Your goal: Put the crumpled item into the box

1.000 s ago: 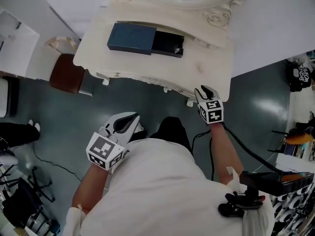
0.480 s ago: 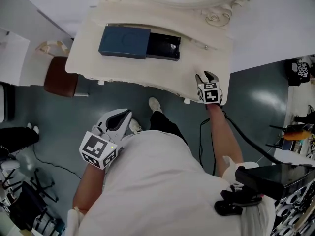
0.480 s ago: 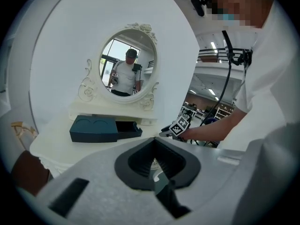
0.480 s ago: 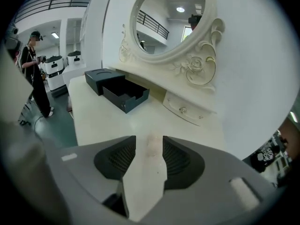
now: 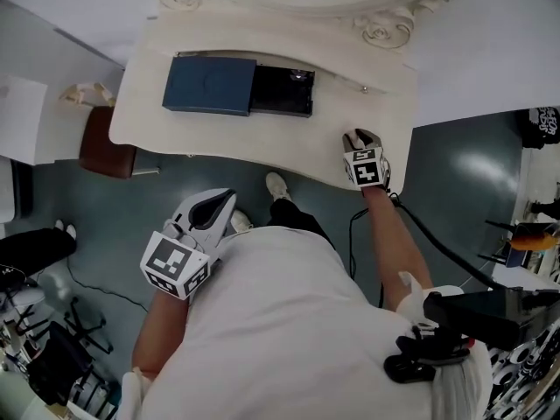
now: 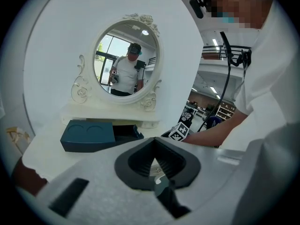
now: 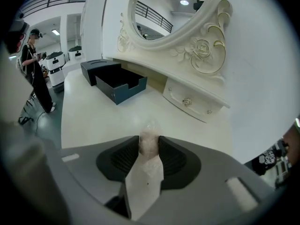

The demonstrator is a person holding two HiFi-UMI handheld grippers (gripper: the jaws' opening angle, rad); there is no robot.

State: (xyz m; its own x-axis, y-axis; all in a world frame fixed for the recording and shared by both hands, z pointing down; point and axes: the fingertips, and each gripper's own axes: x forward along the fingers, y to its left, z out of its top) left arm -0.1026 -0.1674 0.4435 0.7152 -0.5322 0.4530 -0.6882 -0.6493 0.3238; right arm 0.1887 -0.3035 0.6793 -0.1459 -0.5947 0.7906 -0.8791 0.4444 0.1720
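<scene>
Step in hand: pick-up. The right tool [image 7: 150,146], at the counter's [image 5: 262,138] near edge, has just been closing its jaws and now grips the wad [image 7: 149,139]. Left tool [image 6: 155,162] clenched, empty. Next: lift and carry to the open box [image 5: 271,94], well apart. Only the right tool view shows the wad — the head view hides it.

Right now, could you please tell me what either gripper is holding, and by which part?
The right gripper, jaws just closing, pinches the crumpled item by its two sides, one end poking past the tips; the left gripper is shut and empty.
</scene>
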